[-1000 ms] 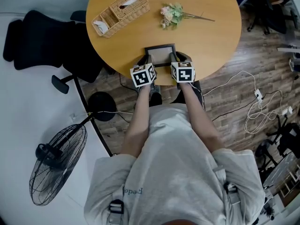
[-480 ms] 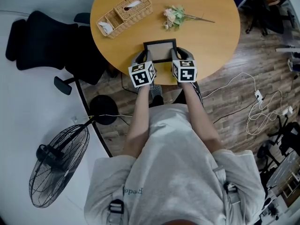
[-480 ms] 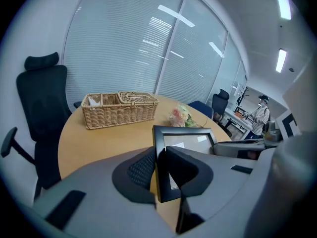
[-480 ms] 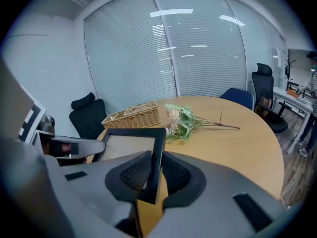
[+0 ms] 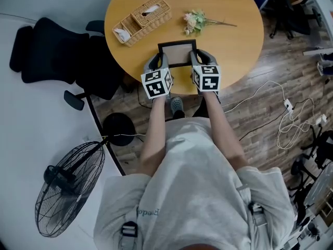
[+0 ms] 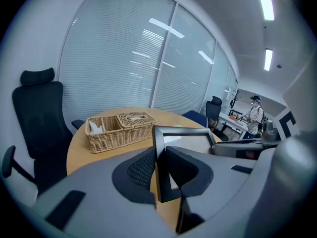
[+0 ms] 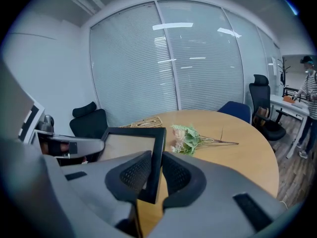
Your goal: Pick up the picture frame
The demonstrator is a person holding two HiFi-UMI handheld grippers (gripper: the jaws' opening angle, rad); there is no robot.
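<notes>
The picture frame (image 5: 178,53) looks matt, the table (image 5: 234,35) smooth wood, the basket (image 5: 147,26) wicker.

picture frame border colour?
Black. The picture frame border shows best in the right gripper view.

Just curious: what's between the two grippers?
The picture frame, its side edges clamped by the left gripper and the right gripper; the head view shows it.

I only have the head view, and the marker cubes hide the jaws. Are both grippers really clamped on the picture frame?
Observer: Yes. The left gripper view shows the left gripper with its jaws pressed on either face of the picture frame's left bar.
Operator: And the right?
Observer: The right gripper grips the right bar the same way.
Operator: Anyone around?
Observer: A person in a striped top stands far behind the frame.
</notes>
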